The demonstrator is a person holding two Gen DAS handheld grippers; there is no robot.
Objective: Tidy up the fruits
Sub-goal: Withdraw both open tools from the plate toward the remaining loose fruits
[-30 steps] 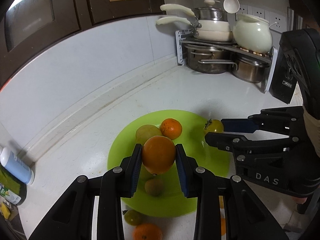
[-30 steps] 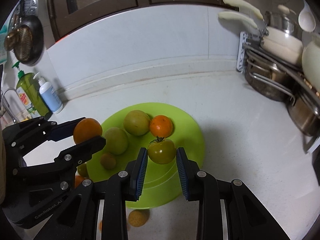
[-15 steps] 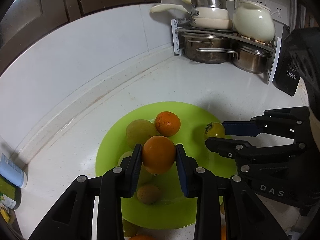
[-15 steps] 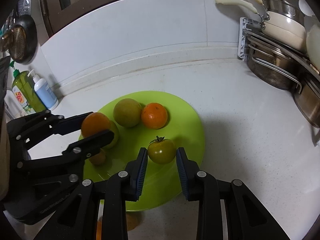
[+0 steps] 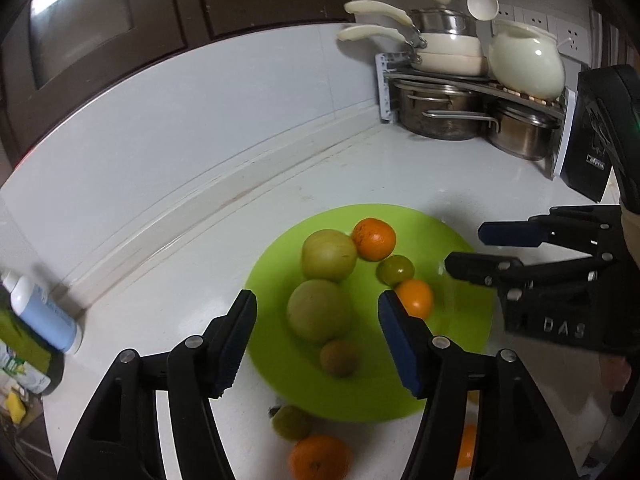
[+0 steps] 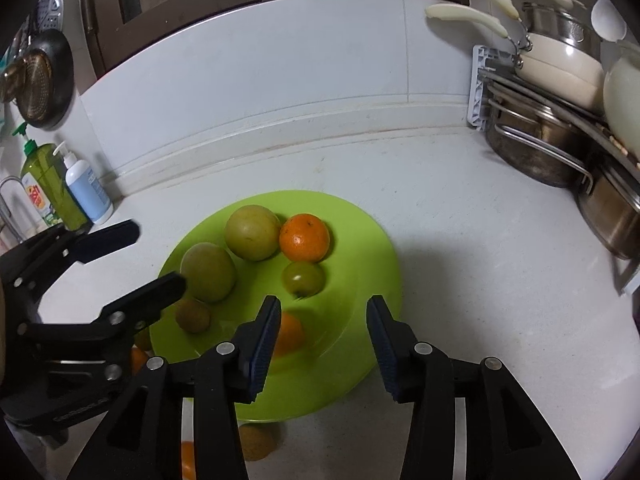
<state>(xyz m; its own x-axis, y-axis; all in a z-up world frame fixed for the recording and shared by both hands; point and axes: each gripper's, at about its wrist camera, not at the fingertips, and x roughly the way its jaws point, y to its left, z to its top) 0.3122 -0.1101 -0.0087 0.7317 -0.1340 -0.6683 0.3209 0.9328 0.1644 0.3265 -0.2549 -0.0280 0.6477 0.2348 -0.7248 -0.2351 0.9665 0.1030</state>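
A green plate (image 5: 460, 320) (image 6: 360, 248) on the white counter holds two yellow-green round fruits (image 5: 329, 255) (image 6: 252, 232), an orange (image 5: 374, 239) (image 6: 305, 237), a green tomato (image 5: 396, 269) (image 6: 303, 278), a second orange (image 5: 415, 298) (image 6: 290, 334) and a small brown fruit (image 5: 339, 357) (image 6: 193, 315). My left gripper (image 5: 318, 340) is open and empty above the plate's near side. My right gripper (image 6: 322, 346) is open and empty above the plate's front; it also shows in the left wrist view (image 5: 472, 250).
Loose fruits lie on the counter before the plate: a green one (image 5: 291, 422), an orange (image 5: 320, 456) and a brown one (image 6: 256, 442). A pot rack (image 5: 472, 96) stands at the back right. Soap bottles (image 6: 86, 190) stand at the left by the wall.
Both grippers have opened. The orange left my left gripper and the green tomato left my right gripper; both now lie on the plate. Both grippers have drawn back a little.
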